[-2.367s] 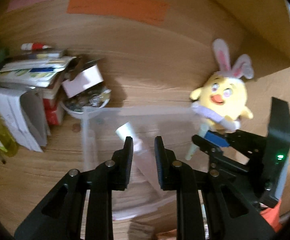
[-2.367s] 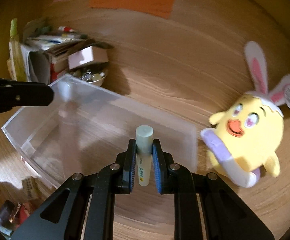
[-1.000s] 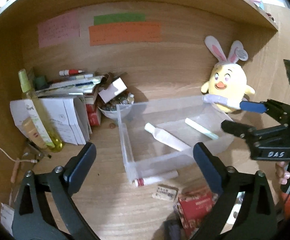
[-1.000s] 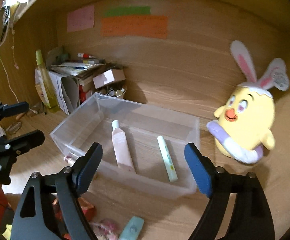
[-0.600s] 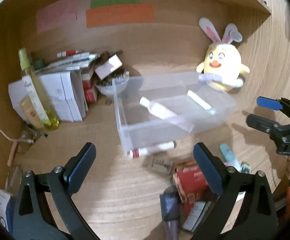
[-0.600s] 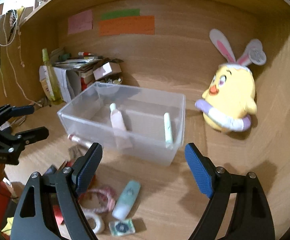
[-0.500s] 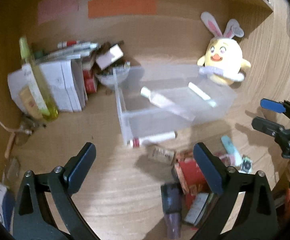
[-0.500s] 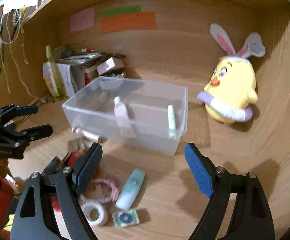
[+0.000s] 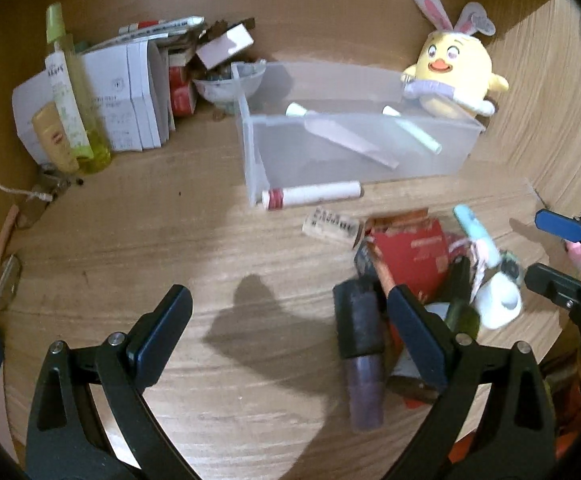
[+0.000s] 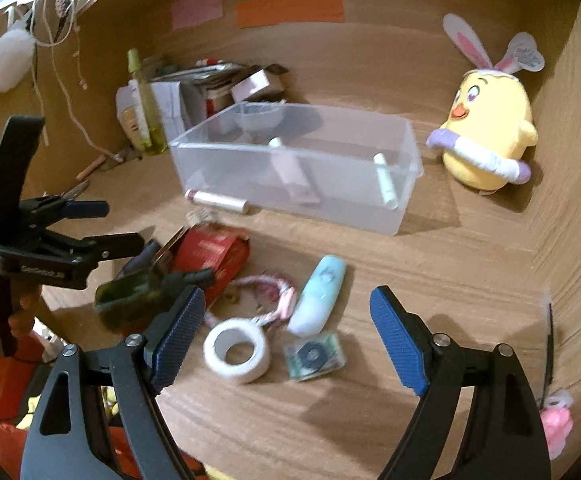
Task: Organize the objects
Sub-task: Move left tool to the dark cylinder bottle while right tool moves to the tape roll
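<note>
A clear plastic bin (image 10: 404,148) (image 9: 250,148) stands mid-desk with a pink tube (image 10: 292,174) and a pale green stick (image 10: 385,182) inside. A white tube with a red cap (image 9: 310,195) lies against its front wall. In front lies a pile: a red packet (image 10: 210,258), a mint tube (image 10: 319,294), a white tape roll (image 10: 236,350), a pink bracelet (image 10: 264,294), a small green packet (image 10: 315,356), a dark green bottle (image 10: 130,294) and a purple bottle (image 9: 364,364). My left gripper (image 9: 290,336) is open and empty beside the pile. My right gripper (image 10: 286,344) is open and empty above the tape roll.
A yellow bunny-eared chick plush (image 10: 490,140) sits at the back right. Stacked books and papers (image 9: 130,84), a yellow-green bottle (image 9: 72,96) and a bowl of small items (image 9: 226,84) crowd the back left. Wooden walls close in behind and at the right.
Both grippers released the tube and stick into the bin, opened wide and pulled back and down toward the pile of loose items in front of the bin.
</note>
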Available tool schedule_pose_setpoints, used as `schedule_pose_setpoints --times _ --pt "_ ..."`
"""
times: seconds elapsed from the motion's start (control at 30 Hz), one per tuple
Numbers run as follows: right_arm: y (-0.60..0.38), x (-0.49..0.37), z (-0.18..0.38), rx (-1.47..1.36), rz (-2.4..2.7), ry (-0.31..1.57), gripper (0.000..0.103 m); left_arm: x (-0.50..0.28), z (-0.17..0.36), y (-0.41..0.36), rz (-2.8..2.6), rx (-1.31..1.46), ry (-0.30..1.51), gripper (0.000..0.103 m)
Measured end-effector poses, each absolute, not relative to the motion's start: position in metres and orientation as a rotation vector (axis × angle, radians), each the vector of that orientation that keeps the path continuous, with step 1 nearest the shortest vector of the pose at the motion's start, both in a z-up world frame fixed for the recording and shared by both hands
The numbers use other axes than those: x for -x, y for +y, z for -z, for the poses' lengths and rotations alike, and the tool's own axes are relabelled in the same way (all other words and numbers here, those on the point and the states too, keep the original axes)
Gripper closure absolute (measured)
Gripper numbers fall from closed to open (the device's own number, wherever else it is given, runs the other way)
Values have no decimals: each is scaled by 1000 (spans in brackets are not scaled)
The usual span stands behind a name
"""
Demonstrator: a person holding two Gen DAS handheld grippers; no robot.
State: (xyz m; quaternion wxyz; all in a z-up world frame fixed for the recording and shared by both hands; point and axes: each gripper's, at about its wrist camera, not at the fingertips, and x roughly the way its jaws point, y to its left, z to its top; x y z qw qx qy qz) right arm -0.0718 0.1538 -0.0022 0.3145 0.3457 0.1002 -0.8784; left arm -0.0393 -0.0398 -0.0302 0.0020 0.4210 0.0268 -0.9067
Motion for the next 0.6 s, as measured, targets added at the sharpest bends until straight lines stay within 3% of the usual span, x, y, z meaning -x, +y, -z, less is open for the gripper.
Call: schedule_pose_setpoints --times 0.2,0.6 --pt "148 63 12 -936 2267 281 20 42 40 -48 2839 -1376 158 4" --pt "137 55 27 -957 2207 317 24 39 32 -53 2853 -1385 127 4"
